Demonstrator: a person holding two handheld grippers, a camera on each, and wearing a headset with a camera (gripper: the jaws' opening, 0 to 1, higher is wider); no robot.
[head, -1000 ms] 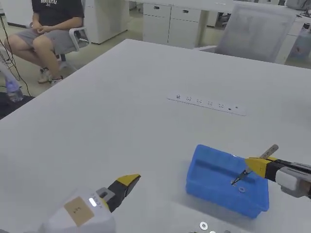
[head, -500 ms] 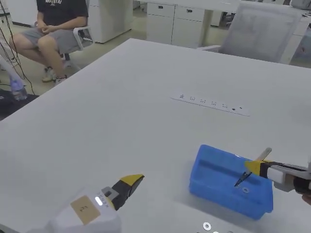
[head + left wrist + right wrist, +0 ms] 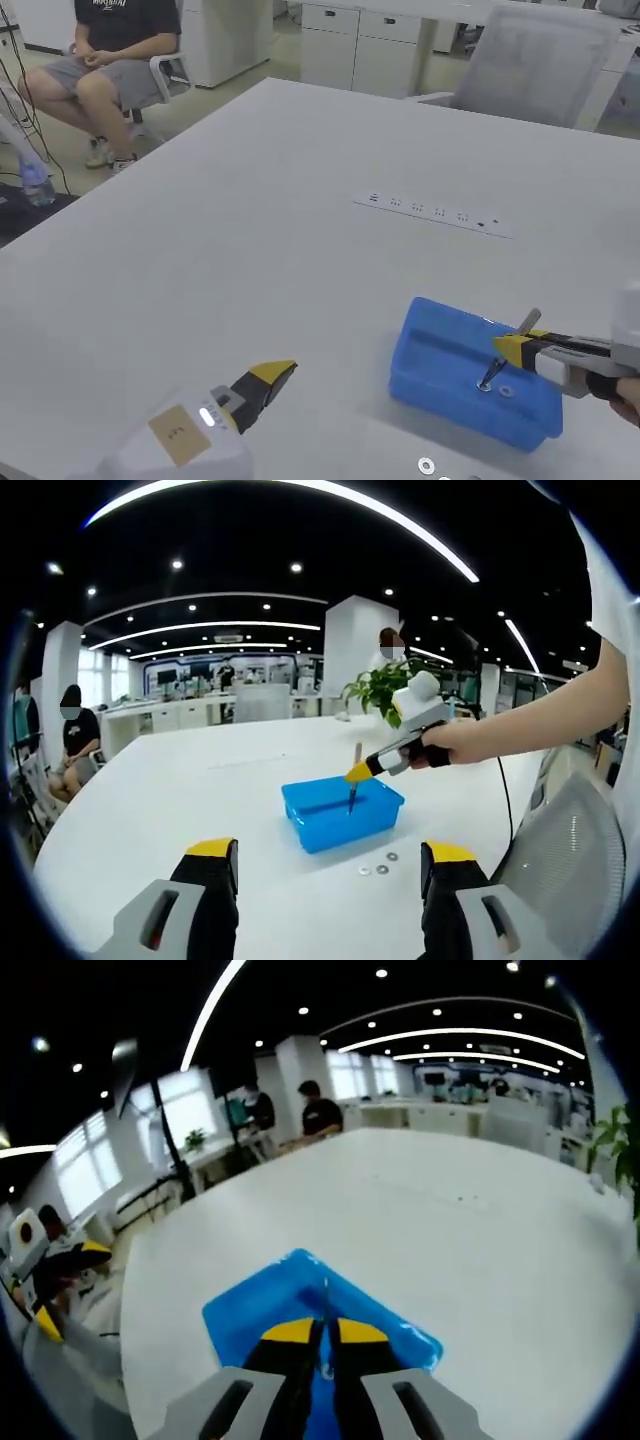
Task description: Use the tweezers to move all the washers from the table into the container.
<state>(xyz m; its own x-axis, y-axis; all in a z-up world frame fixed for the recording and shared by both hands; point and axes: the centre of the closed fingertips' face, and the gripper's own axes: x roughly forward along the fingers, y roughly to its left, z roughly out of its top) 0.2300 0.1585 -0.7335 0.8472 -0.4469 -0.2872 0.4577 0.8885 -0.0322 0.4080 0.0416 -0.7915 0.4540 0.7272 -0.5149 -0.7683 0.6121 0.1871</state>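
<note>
A blue container stands on the white table at the near right. My right gripper is shut on the tweezers, whose tips point down inside the container. A washer lies on the container floor beside the tips. Two more washers lie on the table just in front of the container. My left gripper hovers open at the near left, holding nothing. In the left gripper view the container, loose washers and tweezers lie ahead. The right gripper view looks down into the container.
A flush socket panel sits in the tabletop beyond the container. A person sits on a chair at the far left, and a water bottle stands on the floor there. A grey chair stands behind the table.
My right gripper has shifted slightly left and tipped the tweezers more upright, their tips staying low inside the container. My left gripper has hardly moved.
</note>
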